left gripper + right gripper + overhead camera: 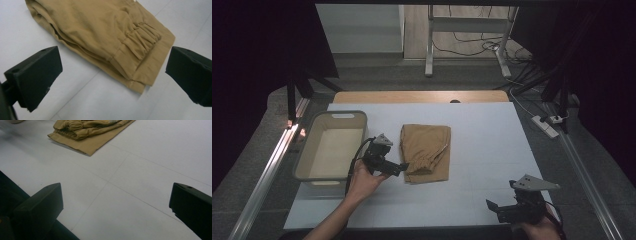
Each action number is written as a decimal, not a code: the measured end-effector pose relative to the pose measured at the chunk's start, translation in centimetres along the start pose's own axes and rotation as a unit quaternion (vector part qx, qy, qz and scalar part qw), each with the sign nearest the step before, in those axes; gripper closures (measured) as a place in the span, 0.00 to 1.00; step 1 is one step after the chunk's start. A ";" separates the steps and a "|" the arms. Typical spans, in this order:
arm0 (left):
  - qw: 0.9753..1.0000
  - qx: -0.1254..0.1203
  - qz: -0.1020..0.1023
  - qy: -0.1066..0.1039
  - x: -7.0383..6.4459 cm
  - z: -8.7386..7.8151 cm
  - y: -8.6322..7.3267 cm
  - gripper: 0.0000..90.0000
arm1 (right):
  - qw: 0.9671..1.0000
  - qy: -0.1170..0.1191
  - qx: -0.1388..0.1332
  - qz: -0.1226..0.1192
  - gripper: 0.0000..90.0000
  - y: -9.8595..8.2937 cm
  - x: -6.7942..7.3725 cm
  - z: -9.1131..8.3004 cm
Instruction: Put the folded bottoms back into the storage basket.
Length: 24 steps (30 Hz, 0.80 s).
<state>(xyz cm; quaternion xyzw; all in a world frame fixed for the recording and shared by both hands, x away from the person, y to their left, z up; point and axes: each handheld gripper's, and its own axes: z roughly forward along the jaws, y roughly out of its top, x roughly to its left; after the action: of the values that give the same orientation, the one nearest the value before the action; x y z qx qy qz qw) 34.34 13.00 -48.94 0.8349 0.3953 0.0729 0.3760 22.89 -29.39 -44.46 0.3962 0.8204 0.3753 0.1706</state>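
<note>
Folded tan trousers (426,149) lie on the white table top, just right of a beige tub (307,157). My left gripper (398,169) hovers at the trousers' near left corner, open, its jaws set wide on either side of the gathered waistband (140,41) without touching it. My right gripper (496,209) is open too, low at the table's near right edge, far from the cloth. In the right gripper view the trousers (87,132) lie well ahead, with bare table between the jaws.
The white table top (492,145) has free room right of the trousers. The beige tub holds nothing that I can see. Metal rails (267,170) run along both sides. Cables and a power strip (546,125) lie on the floor beyond.
</note>
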 end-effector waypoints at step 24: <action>0.997 0.066 -0.002 0.040 1.0 5.7 -0.3 0.00 | 1.000 0.003 -0.004 -0.007 0.00 0.0 0.1 -0.1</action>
<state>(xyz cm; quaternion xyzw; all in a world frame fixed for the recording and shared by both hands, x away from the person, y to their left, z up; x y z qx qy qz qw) 37.23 10.57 -53.38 0.8534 0.4161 0.0793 0.3038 22.74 -29.33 -44.44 0.3892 0.8221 0.3782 0.1723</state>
